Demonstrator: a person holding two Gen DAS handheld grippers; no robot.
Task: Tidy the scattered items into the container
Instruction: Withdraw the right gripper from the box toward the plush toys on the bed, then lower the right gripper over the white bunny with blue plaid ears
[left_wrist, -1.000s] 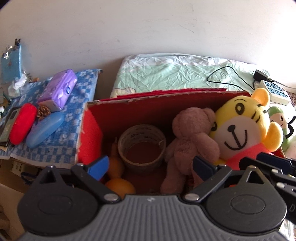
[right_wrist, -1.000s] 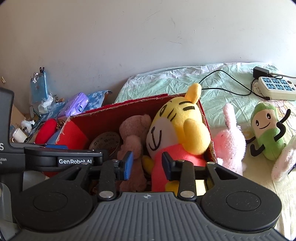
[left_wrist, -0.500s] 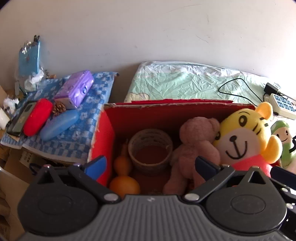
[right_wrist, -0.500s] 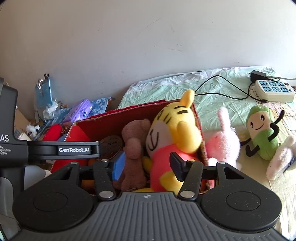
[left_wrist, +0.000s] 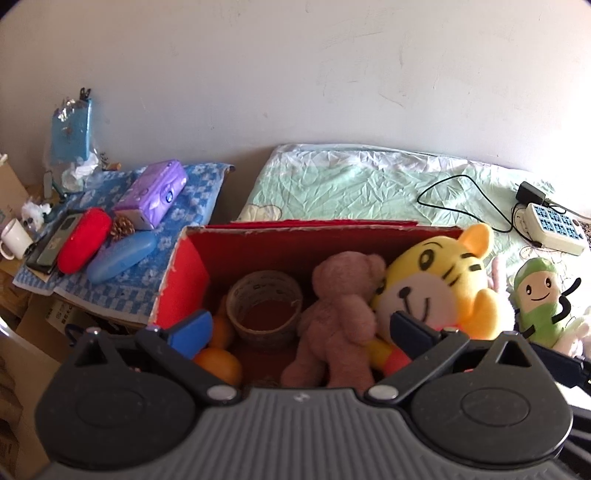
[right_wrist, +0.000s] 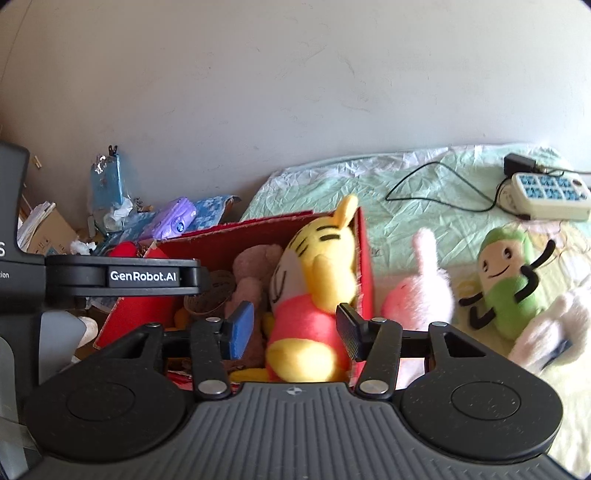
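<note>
Both wrist views close, angled down over red box (left_wrist: 192, 266); right view from box's right; box shared.

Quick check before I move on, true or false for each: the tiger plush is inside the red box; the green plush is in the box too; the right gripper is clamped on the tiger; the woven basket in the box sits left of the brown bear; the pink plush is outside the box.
1. The tiger plush is inside the red box. True.
2. The green plush is in the box. False: it lies on the bed sheet, outside.
3. The right gripper is clamped on the tiger. False: its jaws are closing, but the pads stand clear of the plush.
4. The woven basket sits left of the brown bear. True.
5. The pink plush is outside the box. True.
</note>
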